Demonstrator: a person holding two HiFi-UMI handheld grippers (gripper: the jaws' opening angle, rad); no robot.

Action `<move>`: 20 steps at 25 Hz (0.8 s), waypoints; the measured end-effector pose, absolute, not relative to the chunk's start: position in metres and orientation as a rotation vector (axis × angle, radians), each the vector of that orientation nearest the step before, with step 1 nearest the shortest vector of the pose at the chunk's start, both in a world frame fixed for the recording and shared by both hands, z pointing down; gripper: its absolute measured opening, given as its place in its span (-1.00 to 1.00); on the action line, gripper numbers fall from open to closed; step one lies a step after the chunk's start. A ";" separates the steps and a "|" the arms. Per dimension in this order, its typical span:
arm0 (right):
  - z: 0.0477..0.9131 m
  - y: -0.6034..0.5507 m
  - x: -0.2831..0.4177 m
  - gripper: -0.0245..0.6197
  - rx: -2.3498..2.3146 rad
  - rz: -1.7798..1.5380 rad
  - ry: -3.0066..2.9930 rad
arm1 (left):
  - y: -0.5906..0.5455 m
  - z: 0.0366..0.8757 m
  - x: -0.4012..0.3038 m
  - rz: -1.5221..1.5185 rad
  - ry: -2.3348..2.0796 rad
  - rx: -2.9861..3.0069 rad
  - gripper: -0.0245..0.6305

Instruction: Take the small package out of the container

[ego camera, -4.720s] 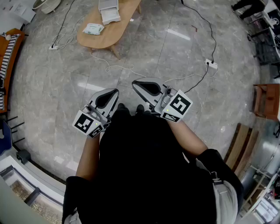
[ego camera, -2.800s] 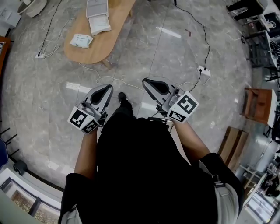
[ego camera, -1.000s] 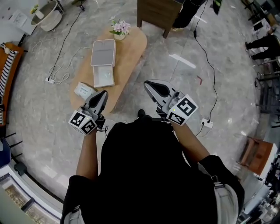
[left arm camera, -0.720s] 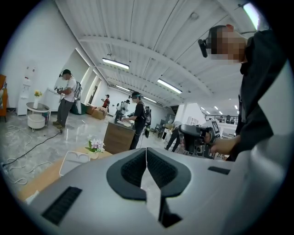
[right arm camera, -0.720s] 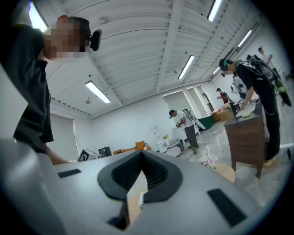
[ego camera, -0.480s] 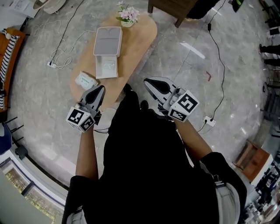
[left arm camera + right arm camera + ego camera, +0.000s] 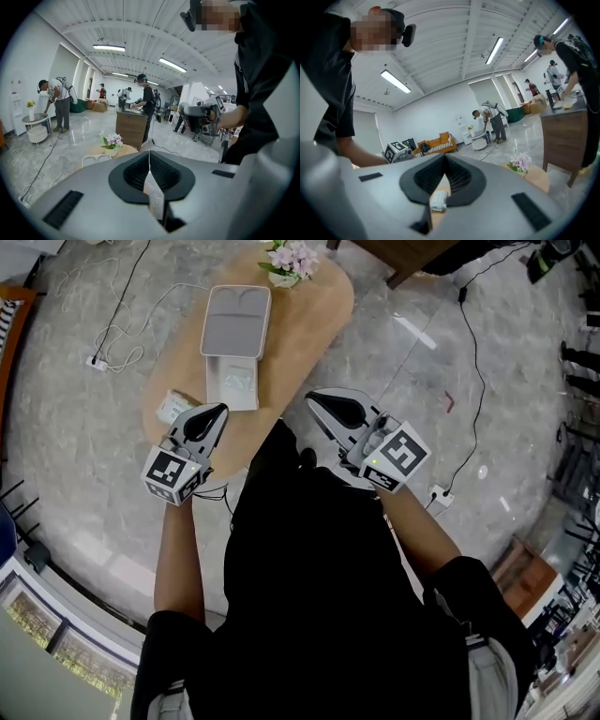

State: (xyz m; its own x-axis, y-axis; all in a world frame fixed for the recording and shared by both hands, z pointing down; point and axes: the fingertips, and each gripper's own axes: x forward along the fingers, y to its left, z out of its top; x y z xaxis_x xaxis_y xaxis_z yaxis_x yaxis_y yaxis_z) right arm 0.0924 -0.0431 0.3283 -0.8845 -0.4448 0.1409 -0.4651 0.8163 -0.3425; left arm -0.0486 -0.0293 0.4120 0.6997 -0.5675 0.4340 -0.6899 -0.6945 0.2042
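Observation:
On the oval wooden table (image 7: 300, 329) a white hinged container (image 7: 232, 390) lies open, its lid (image 7: 236, 322) folded flat behind it. Inside the base rests a small pale package (image 7: 234, 382). My left gripper (image 7: 220, 410) hovers over the table's near edge, just short of the container, shut with nothing in it. To the right of the container my right gripper (image 7: 312, 397) is held at the table's near right edge, also shut and empty. In the left gripper view the closed jaws (image 7: 149, 153) point at the table and container lid (image 7: 96, 159).
A wipes packet (image 7: 170, 406) lies on the table's left end, beside the left gripper; it also shows under the right jaws (image 7: 438, 199). A pot of flowers (image 7: 293, 259) stands at the table's far end. Cables (image 7: 112, 329) trail on the floor. Several people stand further back.
The person has walked up to the table, which has come from the far top of the head view to right under both grippers. Both grippers stayed shut.

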 end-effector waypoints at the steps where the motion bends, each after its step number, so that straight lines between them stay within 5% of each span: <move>1: 0.334 -0.053 0.087 -0.89 0.731 0.592 -2.928 | -0.038 0.419 -0.054 0.499 -0.970 2.554 -0.87; 16: 0.437 -0.156 0.044 -0.89 0.640 0.554 -2.809 | -0.126 0.551 -0.091 0.776 -0.729 2.581 -0.86; 20: 0.477 -0.167 0.037 -0.89 0.582 0.548 -2.779 | -0.129 0.597 -0.092 0.851 -0.701 2.557 -0.66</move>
